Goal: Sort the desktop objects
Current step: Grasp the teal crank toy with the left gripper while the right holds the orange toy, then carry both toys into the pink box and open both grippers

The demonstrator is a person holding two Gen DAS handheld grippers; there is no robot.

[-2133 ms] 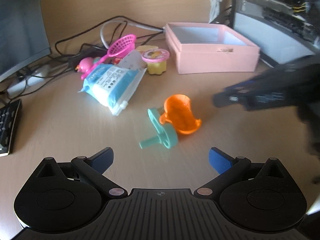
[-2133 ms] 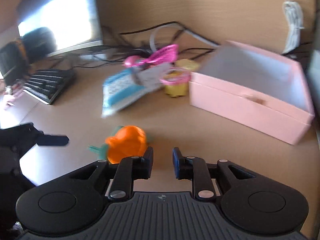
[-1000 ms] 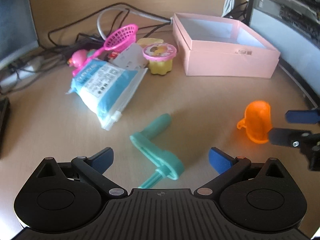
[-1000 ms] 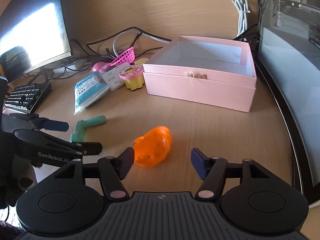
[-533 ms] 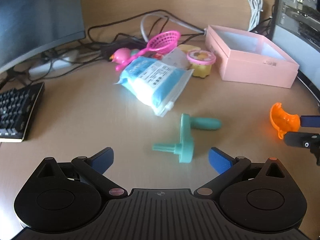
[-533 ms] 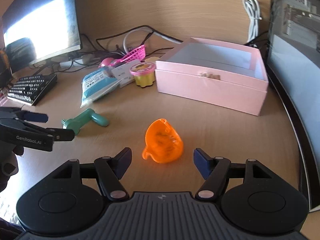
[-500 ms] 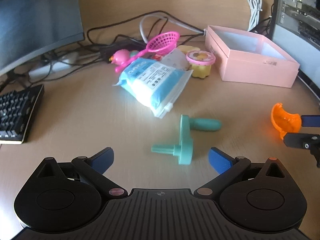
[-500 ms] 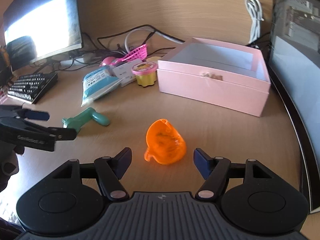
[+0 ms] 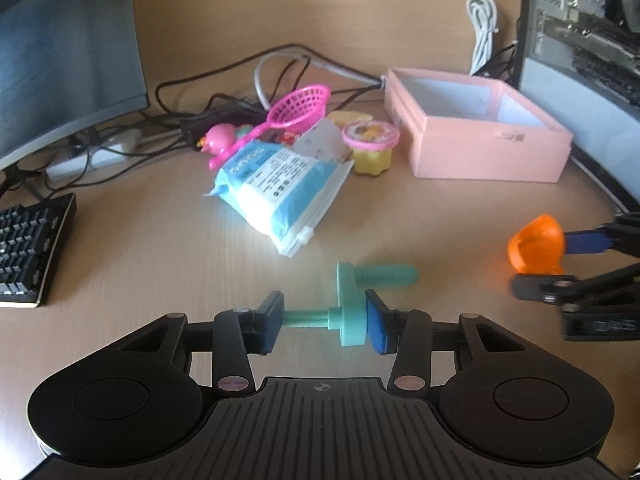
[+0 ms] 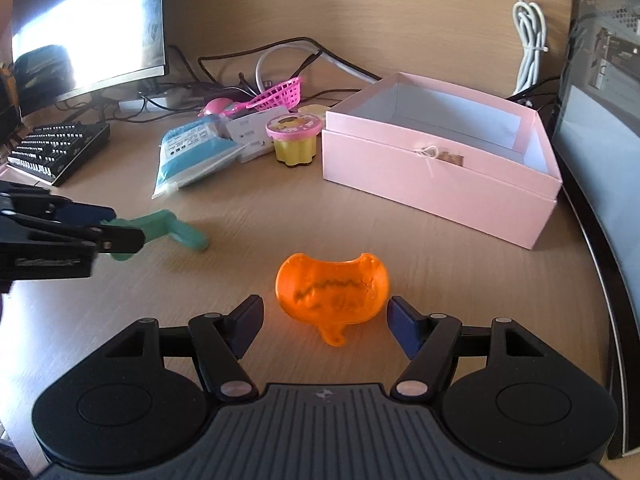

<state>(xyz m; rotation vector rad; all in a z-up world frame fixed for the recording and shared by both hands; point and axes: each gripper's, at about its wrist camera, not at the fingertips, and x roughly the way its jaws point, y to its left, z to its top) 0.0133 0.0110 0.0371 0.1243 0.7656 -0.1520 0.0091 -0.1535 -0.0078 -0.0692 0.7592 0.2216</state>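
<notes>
Two tools work over a pale wood-grain worktop (image 9: 140, 248) backed by a tan wall. The left tool (image 9: 324, 322) is clamped on a teal crank toy (image 9: 352, 304); the right tool (image 10: 322, 322) stands half open around an orange cup (image 10: 332, 292), pads not touching it. At two o'clock sits an open pink box (image 10: 436, 172), at ten o'clock a monitor (image 10: 88, 28) and keyboard (image 10: 56, 146), with cables (image 9: 224, 80) and a blue packet (image 9: 276, 188) between.

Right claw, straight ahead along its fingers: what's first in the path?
The orange toy cup, lying between the open right claw fingers, untouched. Past it is bare desk, then probably the pink box; depth is unclear.
</notes>
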